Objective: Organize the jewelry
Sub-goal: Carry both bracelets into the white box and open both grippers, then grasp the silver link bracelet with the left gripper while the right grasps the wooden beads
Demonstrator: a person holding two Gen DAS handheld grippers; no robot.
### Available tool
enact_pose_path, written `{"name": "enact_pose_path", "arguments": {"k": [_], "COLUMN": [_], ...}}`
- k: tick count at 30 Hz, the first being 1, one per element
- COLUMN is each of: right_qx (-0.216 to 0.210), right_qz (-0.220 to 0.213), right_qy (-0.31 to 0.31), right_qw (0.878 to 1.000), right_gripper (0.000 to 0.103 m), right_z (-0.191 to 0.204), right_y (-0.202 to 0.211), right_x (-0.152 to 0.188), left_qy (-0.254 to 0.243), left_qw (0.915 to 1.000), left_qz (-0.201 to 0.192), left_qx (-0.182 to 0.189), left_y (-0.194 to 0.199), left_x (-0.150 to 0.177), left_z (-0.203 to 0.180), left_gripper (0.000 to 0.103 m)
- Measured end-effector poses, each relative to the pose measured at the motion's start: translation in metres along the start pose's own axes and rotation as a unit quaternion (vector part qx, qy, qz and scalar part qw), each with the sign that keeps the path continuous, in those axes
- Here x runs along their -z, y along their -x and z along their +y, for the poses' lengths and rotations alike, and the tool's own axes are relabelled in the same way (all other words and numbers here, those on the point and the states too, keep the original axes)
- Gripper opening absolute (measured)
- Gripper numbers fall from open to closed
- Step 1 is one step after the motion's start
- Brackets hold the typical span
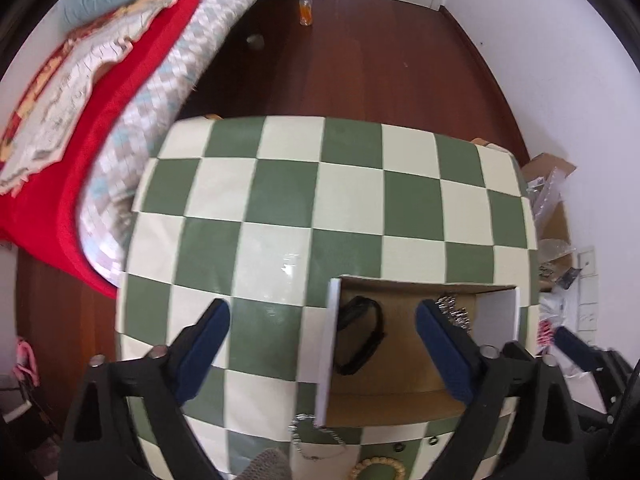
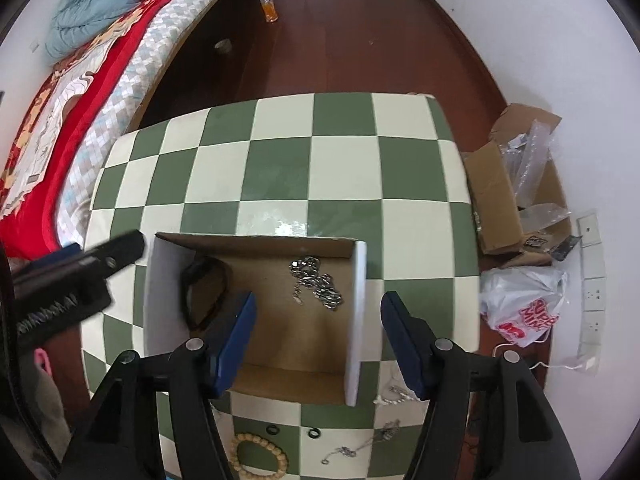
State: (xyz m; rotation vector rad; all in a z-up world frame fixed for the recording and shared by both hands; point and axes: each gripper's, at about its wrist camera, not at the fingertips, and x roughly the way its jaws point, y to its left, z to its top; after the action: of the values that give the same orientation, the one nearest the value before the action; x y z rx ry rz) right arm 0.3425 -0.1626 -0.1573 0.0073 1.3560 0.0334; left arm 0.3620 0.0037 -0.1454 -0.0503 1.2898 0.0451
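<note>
The checkered bench [image 2: 344,168] carries an open cardboard box [image 2: 360,300], the landmark here. Inside the box, a black band [image 2: 204,292] lies against its left wall and a silver chain [image 2: 320,284] rests near its right wall. In front of the box lie a wooden bead bracelet [image 2: 260,456], two small black rings [image 2: 314,433] and thin chains [image 2: 360,446]. The right tongs [image 2: 320,344] gape wide over the box's front, holding nothing. The left tongs [image 1: 320,344] also spread wide and empty, straddling the box's left wall.
</note>
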Motion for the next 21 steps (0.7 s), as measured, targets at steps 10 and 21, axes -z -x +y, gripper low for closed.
{"name": "enact_pose_path", "arguments": {"k": [10, 21], "right_qx": [0.034, 0.058], "right_qz": [-0.006, -0.074], "right_qy": [0.0, -0.017], "right_qw": [0.999, 0.995], "right_gripper": [0.101, 0.101], "right_z": [0.004, 0.004], "right_y": [-0.002, 0.044], "right_x": [0.046, 0.088], "left_qy": [-0.009, -0.015], "left_qw": [0.9965, 0.993], "left_qz": [-0.061, -0.104], "left_qx": [-0.056, -0.054], "left_y": [0.015, 0.055], "left_x": [0.044, 0.091], "left_z": [0.015, 0.02], "left_gripper": [0.103, 0.103]}}
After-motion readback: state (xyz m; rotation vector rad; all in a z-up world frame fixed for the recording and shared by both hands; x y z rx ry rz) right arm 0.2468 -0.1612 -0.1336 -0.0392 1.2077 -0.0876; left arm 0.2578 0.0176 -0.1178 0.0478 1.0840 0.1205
